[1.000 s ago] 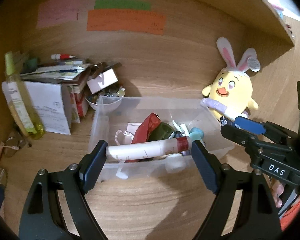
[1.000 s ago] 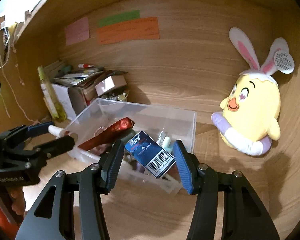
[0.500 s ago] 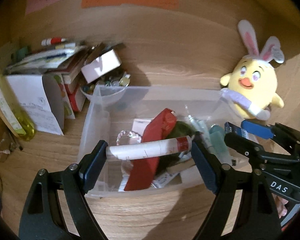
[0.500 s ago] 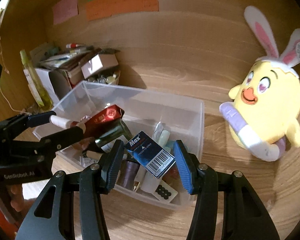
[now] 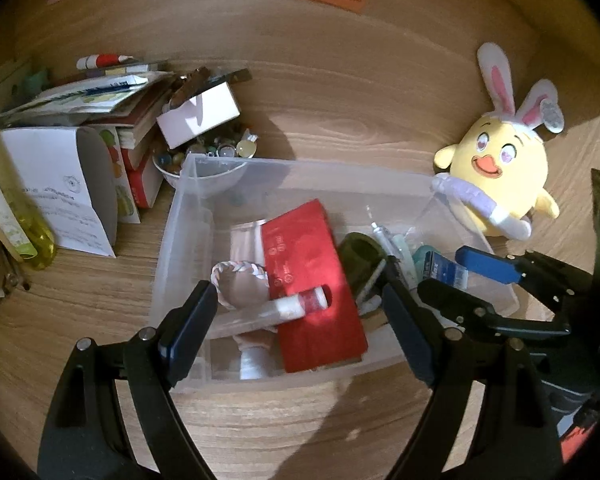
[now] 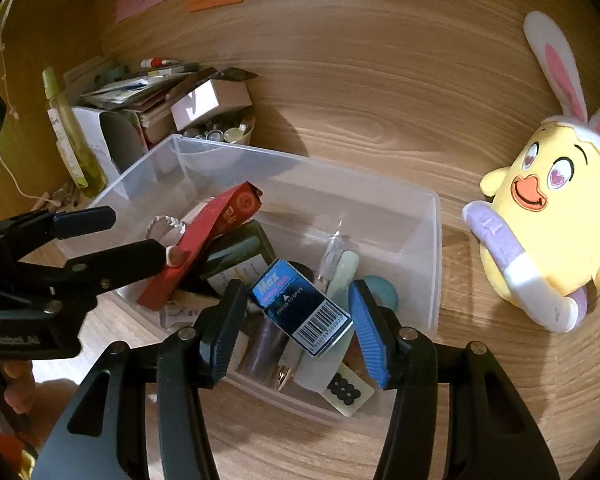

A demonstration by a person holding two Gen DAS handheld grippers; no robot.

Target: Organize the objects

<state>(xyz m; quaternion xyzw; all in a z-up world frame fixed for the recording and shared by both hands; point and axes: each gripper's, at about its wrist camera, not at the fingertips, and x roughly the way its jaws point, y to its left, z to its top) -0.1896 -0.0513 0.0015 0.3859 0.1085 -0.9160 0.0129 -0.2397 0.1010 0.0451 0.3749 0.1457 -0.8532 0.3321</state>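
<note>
Two grippers of mine hung over the clear plastic bin (image 5: 172, 240) on the woodgrain desk (image 5: 340, 120). My left gripper (image 5: 296, 312) stood wide; the white tube (image 5: 276, 312) lay slanted, touching only one pad. My right gripper (image 6: 296, 312), half open, pinched the glossy blue box (image 6: 300, 304) cornerwise above the bin's clutter.

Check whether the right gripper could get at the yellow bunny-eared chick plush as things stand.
Probably reachable, but not graspable yet. The plush sits on open wood beside the clear plastic bin with nothing in between, but the right gripper is shut on a blue Max box and would have to drop it first.
</note>
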